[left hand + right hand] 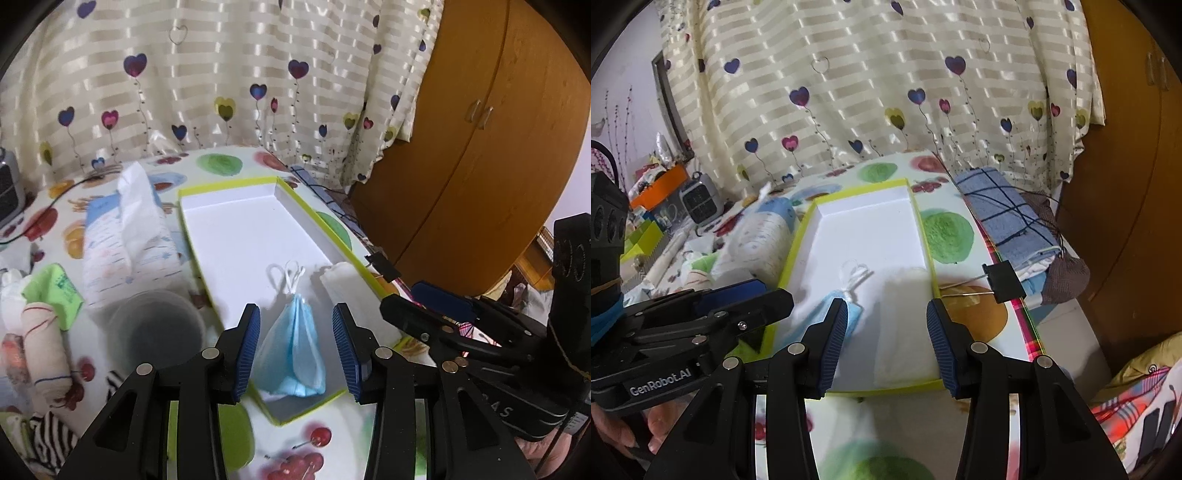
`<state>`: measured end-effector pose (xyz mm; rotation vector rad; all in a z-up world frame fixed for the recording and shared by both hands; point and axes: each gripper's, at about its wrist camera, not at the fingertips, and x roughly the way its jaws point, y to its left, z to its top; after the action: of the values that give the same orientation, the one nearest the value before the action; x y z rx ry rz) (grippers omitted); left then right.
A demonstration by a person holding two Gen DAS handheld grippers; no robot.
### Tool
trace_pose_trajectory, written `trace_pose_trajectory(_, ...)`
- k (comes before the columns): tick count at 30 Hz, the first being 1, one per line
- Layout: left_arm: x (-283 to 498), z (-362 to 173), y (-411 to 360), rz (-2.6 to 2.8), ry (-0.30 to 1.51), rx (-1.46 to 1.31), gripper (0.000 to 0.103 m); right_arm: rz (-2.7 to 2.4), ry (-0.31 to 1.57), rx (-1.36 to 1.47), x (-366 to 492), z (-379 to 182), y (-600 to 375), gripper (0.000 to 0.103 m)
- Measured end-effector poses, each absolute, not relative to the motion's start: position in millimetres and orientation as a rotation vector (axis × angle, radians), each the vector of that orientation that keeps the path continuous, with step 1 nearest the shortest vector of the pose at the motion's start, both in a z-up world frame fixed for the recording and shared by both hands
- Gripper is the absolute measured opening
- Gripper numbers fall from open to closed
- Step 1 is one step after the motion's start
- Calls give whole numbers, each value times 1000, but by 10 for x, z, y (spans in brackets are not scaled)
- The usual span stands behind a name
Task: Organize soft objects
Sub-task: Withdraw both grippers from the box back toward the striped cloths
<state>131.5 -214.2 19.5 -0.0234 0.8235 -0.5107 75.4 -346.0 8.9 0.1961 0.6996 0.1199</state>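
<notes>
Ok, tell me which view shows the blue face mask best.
The left wrist view: the blue face mask lies whole and sharp in the green-edged tray, ear loops visible. In the right wrist view it is blurred and partly hidden behind a claw finger.

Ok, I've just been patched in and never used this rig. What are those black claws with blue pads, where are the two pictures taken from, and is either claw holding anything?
No robot arm here: a person holds a two-finger gripper in each hand. Each picture comes from a fisheye camera on one gripper, looking forward along its fingers.

In the left view, the left gripper is open; the folded blue face mask lies between the pads, untouched, inside the shallow white box with a green rim. In the right view, the right gripper is open too, above a folded white cloth in the same box. Neither holds anything.

Beside the box on the fruit-print tablecloth lie a tissue pack and a rolled cloth; a blue checked towel lies on the other side.
</notes>
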Motion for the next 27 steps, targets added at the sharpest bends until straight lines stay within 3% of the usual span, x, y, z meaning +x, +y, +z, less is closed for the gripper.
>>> trace_pose_trajectory(27,517,362,-1371,-382,743,-11,40,300,698,104,163,214,-2648,51)
